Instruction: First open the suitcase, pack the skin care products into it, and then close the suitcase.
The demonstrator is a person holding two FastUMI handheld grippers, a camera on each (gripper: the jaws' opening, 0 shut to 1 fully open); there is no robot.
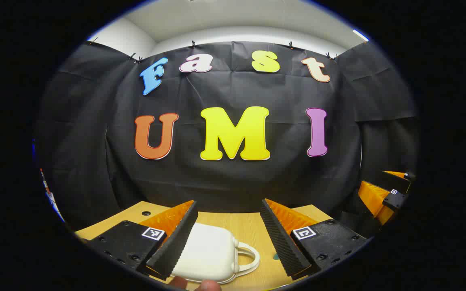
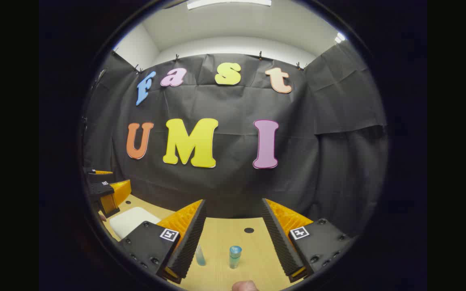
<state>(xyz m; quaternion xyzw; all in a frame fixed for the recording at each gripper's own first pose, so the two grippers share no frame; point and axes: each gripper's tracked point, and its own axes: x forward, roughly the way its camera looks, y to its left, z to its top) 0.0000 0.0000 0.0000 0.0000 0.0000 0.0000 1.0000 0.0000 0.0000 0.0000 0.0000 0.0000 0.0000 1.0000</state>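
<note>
Left gripper (image 1: 228, 238): fingers are held spread wide, nothing between them, above a wooden table (image 1: 253, 226). A fingertip (image 1: 208, 286) of the holding hand is seen at the bottom edge.

Suitcase (image 1: 206, 252): small, white, rounded corners, a looped handle on its right side; it is laid flat and closed on the table, just beyond the left gripper. Its left part is covered by that gripper's left finger. In the right gripper view it is seen as a white slab at far left, partly cut off by a finger.

Right gripper (image 2: 233, 238): fingers likewise spread, empty.

Skin care products: a small blue-capped bottle (image 2: 235, 256) is stood upright between the fingers; a second bottle (image 2: 200, 255), possibly clear, is half hidden beside the left finger.

Table holes (image 2: 248, 230) are noted farther back.
</note>
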